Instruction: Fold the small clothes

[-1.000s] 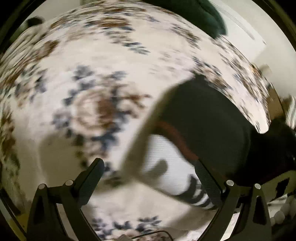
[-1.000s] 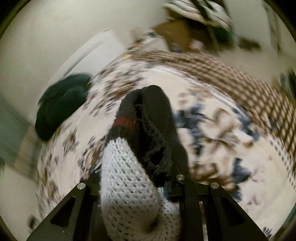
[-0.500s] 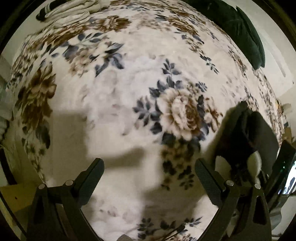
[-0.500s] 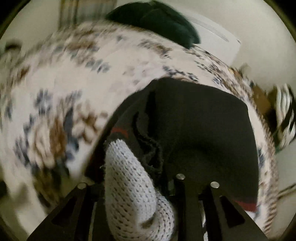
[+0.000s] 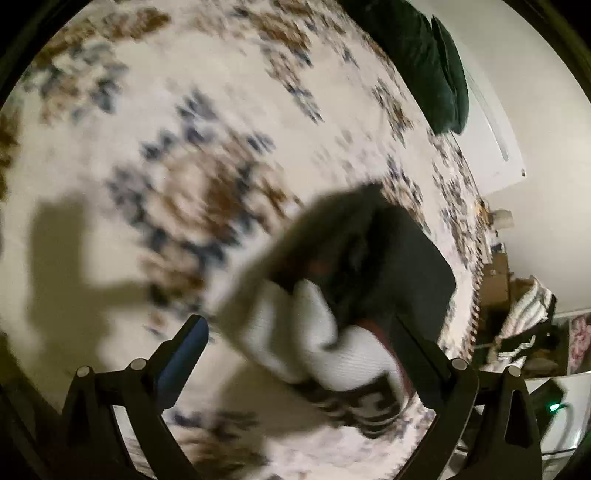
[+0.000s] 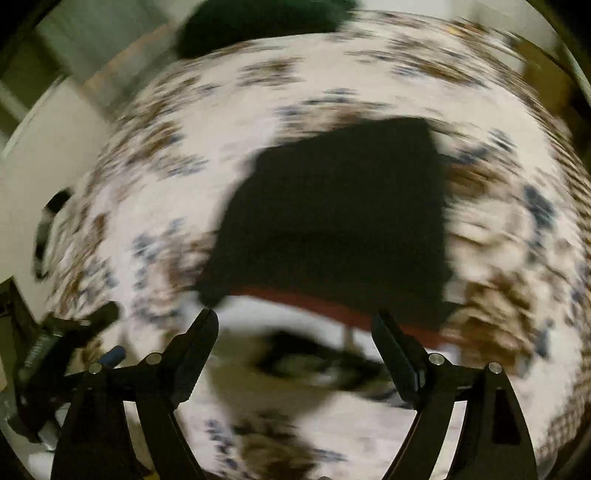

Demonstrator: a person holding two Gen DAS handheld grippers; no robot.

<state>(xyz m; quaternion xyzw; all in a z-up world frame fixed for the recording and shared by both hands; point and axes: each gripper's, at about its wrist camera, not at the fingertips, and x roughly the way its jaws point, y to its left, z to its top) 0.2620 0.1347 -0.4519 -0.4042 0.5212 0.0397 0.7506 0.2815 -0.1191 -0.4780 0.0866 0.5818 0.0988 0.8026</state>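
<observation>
The left gripper [image 5: 299, 343] has its jaws spread wide, and nothing is pinched between them. The right gripper [image 6: 295, 332] also has its jaws spread wide and holds nothing.

The small knitted garment, black with a red band and a white part with dark stripes [image 5: 347, 306], lies on the fluffy cream blanket with blue and brown flowers [image 5: 166, 155]. In the left wrist view this garment is bunched up, and it sits between the two open jaws and just beyond them, more to the side of the right jaw. The white knitted part is nearest to the jaws, and the black part is behind it. The view is blurred, so I cannot tell if the jaw touches the fabric.

In the right wrist view the garment [image 6: 340, 210] lies more flat on the blanket [image 6: 207, 110]. Its black part is beyond the jaws, the red band crosses just in front of the fingertips, and the white striped part is between the jaws, close to the camera. This view is also strongly blurred. To the left of the garment, the left gripper [image 6: 92, 325] is seen low over the blanket.

Far behind the garment, at the edge of the blanket, there is a dark green cushion [image 5: 424, 62]; it appears in the right wrist view too [image 6: 258, 26].
</observation>
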